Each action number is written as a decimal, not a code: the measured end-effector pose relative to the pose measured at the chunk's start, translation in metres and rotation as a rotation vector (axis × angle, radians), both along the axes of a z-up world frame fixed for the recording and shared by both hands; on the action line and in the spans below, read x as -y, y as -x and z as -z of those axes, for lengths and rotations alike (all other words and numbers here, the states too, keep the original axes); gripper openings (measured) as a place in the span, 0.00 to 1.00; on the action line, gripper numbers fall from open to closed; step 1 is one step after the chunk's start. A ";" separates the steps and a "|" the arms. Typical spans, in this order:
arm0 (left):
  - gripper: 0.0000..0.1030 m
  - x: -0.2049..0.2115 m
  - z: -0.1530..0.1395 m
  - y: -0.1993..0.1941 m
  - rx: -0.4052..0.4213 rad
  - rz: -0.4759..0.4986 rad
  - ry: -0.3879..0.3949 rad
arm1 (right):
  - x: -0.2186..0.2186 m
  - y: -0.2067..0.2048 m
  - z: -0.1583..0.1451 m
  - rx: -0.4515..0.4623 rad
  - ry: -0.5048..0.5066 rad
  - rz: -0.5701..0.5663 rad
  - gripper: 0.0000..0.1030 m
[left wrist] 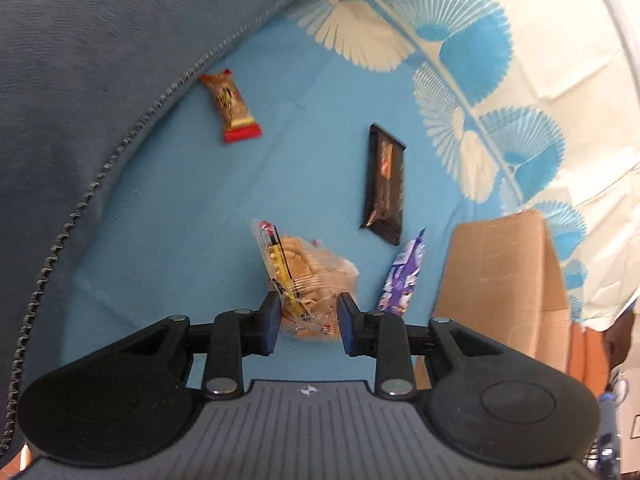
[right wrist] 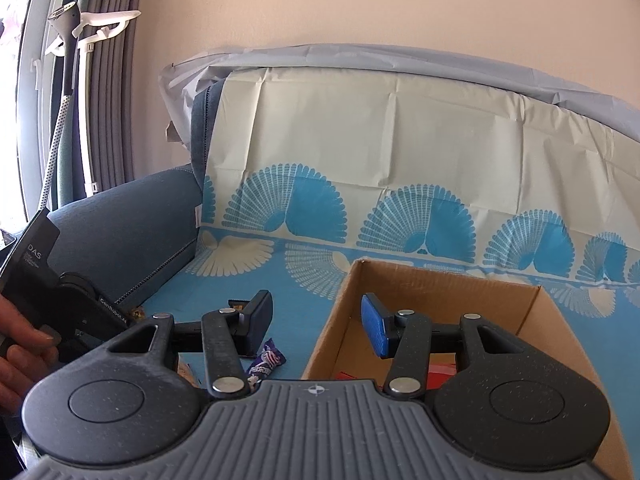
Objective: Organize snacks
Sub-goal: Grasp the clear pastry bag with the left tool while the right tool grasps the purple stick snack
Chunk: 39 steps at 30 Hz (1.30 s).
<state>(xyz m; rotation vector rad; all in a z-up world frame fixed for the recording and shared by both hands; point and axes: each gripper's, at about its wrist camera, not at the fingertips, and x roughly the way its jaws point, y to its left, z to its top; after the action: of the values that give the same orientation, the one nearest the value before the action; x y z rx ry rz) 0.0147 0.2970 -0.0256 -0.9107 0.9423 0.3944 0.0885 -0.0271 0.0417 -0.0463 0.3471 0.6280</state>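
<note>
open blue cloth (left wrist: 168, 216) left of snacks, cardboard box (left wrist: 500, 272) blocking right

The left camera looked down close over the sofa seat; the right camera faced the sofa back. Both saw the purple snack (left wrist: 401, 276) and the box (right wrist: 432, 292).

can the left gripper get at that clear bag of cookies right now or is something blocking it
Probably yes. The left gripper is open, and the clear cookie bag lies right ahead, its near end between the fingers. The purple wrapper lies apart to the right, and nothing covers the bag.
</note>
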 end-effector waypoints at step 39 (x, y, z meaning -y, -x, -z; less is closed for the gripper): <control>0.40 -0.013 0.000 -0.019 -0.057 -0.026 -0.151 | -0.166 -0.056 0.093 -0.258 0.241 0.124 0.52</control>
<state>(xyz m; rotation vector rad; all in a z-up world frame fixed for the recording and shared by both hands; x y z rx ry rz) 0.0333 0.3102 -0.0261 -0.7775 0.9403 0.5093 0.1449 0.1390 -0.0512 -0.1742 0.6700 0.4665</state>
